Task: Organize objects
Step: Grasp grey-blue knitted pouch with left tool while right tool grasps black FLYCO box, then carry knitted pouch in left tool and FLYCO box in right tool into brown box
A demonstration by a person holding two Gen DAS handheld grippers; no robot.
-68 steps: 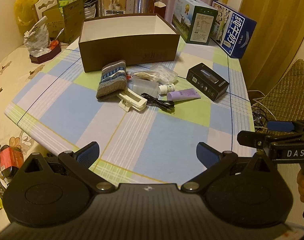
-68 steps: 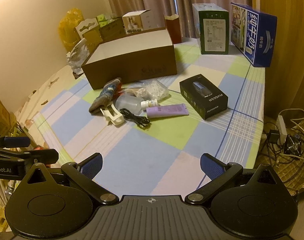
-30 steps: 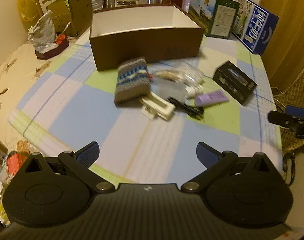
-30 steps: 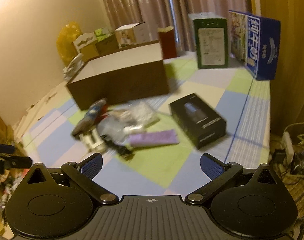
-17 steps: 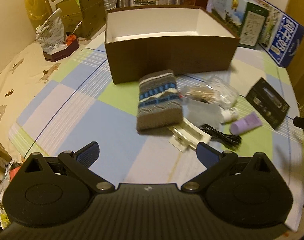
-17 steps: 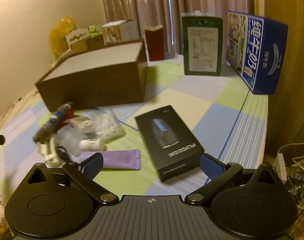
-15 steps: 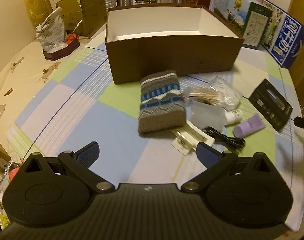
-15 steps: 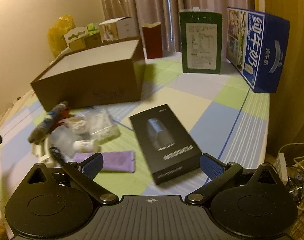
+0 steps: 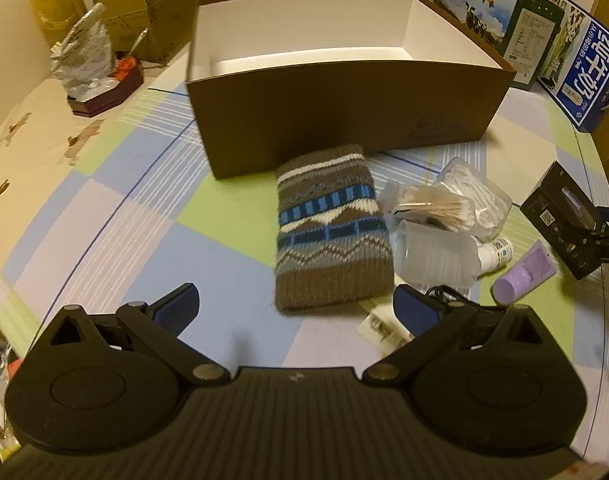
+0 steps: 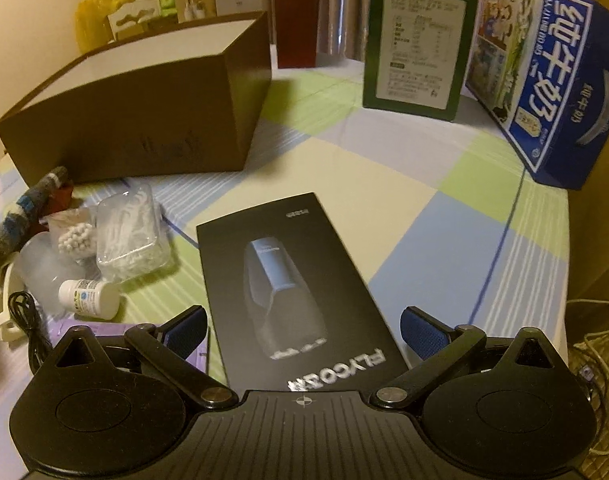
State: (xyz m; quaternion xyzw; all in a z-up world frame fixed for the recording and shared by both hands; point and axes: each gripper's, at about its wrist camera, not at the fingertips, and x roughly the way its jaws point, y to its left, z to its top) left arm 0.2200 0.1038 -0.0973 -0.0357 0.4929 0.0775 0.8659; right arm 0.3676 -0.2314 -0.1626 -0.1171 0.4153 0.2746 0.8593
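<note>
An open brown box (image 9: 344,112) with a white, bare inside stands on the checked tablecloth (image 9: 144,220). In front of it lies a knitted pouch (image 9: 332,236), then cotton swabs in a bag (image 9: 432,206), a clear bottle (image 9: 432,256), a small white bottle (image 10: 90,298), a purple tube (image 9: 524,274) and a black cable (image 10: 24,316). My left gripper (image 9: 294,308) hangs open just short of the pouch's near end. My right gripper (image 10: 302,328) is open, its fingers straddling the near end of the black product box (image 10: 292,296) without touching it.
A green carton (image 10: 420,40) and a blue milk carton (image 10: 544,80) stand at the table's far right edge. Cardboard boxes (image 9: 144,12) and a foil bag (image 9: 84,60) crowd the far left. Cables (image 10: 596,344) lie on the floor to the right.
Both grippers have moved forward and lower. The left now sits right before the knitted pouch; the right has closed in over the black product box. Nothing on the table has shifted.
</note>
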